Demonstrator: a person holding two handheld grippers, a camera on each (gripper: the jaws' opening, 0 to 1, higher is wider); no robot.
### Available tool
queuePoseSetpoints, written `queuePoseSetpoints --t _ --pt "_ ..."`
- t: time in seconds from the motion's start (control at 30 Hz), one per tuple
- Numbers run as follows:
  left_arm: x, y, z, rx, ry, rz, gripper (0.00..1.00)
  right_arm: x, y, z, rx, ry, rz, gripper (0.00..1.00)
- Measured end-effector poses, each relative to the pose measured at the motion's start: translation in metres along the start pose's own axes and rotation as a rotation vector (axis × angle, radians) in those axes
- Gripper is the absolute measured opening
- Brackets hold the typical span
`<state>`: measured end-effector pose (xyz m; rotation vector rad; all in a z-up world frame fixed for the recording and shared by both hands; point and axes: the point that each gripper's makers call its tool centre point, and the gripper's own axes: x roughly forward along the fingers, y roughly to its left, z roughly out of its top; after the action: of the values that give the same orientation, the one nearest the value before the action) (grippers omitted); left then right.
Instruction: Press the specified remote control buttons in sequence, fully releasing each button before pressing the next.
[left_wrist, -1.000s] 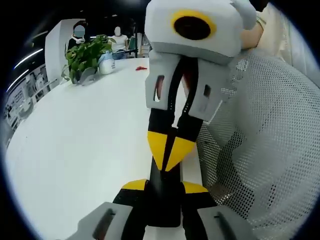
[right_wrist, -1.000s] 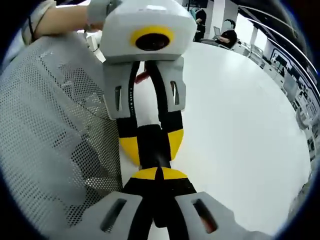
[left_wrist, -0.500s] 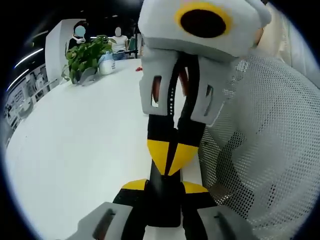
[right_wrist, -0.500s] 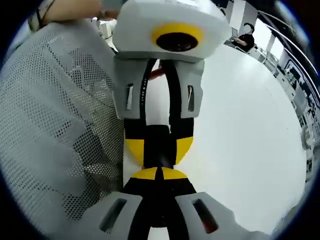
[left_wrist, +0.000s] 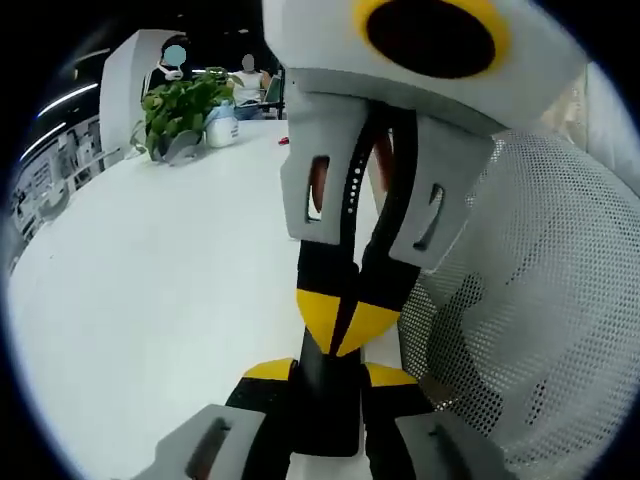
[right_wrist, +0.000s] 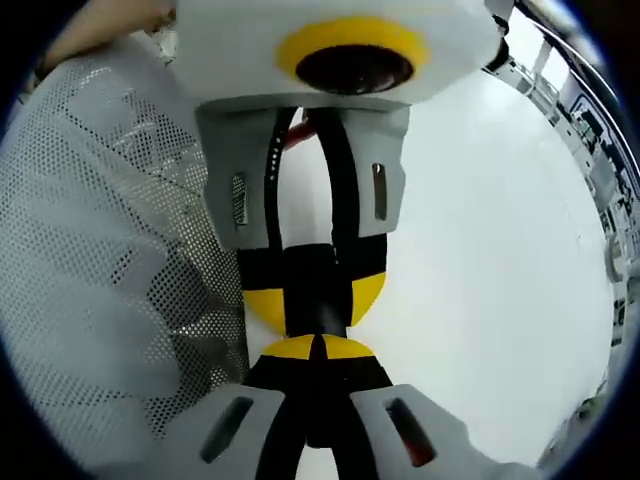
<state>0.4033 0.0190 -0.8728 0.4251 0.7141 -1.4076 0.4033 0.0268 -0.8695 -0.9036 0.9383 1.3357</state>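
Note:
A black remote control stands on end between my left gripper's yellow-tipped jaws, which are shut on its sides. My right gripper comes down from above with its yellow tips shut to a point that rests on the remote's near face. In the right gripper view, my right gripper is shut and touches the remote control, which my left gripper clamps from the far side. The remote's buttons are hidden behind the jaws.
Beneath both grippers lies a white table. At its far end are a potted plant, a white bottle and a small red item. A white mesh chair back stands close beside the grippers, also seen as the mesh chair back.
Each gripper looms larger and higher in the other's view, so the cameras have drawn closer and tilted. The hold on the remote and the shut right tips look unchanged.

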Motion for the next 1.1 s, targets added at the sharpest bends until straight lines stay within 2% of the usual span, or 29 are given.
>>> queuePoseSetpoints --t 0.13,0.3,0.5,0.73,1.1 --pt "0.0000 0.0001 0.0003 -0.002 -0.004 0.000 0.25 -0.0014 -0.0004 -0.0002 0.055 -0.085 -0.005 0.00" --pt "-0.0003 0.0000 0.0001 -0.001 -0.005 0.000 0.25 -0.0027 0.0007 -0.0007 0.071 -0.169 -0.043 0.00" --pt "-0.0002 0.0003 0.0003 -0.005 -0.010 0.000 0.25 -0.0020 0.0015 0.0024 0.011 -0.141 -0.078 0.00" --pt "-0.0003 0.0000 0.0002 -0.012 -0.018 -0.001 0.25 -0.0012 -0.0008 0.0044 0.032 -0.142 -0.060 0.00" --pt "-0.0010 0.0013 0.0010 -0.062 -0.052 -0.010 0.25 0.0009 0.0001 0.0062 -0.057 -0.071 -0.040 0.00"
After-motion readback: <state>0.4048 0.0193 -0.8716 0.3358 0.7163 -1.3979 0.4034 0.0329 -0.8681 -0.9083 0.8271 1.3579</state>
